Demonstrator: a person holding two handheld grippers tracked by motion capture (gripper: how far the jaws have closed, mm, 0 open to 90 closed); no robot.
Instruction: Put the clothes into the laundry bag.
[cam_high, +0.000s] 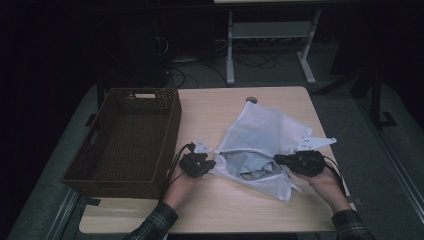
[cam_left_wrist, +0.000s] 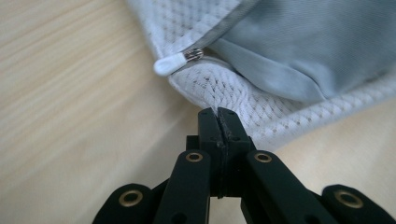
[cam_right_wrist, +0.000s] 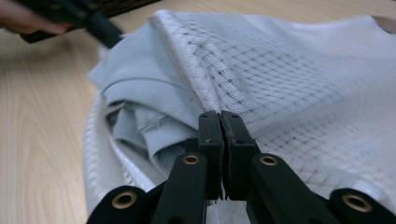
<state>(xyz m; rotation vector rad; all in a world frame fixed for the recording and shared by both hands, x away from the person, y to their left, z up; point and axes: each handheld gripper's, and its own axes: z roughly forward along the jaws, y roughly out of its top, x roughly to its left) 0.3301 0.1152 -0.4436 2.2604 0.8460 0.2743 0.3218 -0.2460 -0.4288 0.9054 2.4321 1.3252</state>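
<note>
We have the mesh bag lying on the tabletop, right of the basket, its mouth unzipped toward us with a grey garment showing inside. Our left gripper is clamped on the bag's lower hem just below the zipper pull; our right gripper has its jaws closed at the opposite edge of the mouth, apparently pinching mesh there. We judge we are holding the mouth spread. Next we need one hand free to draw the garment out.
</note>
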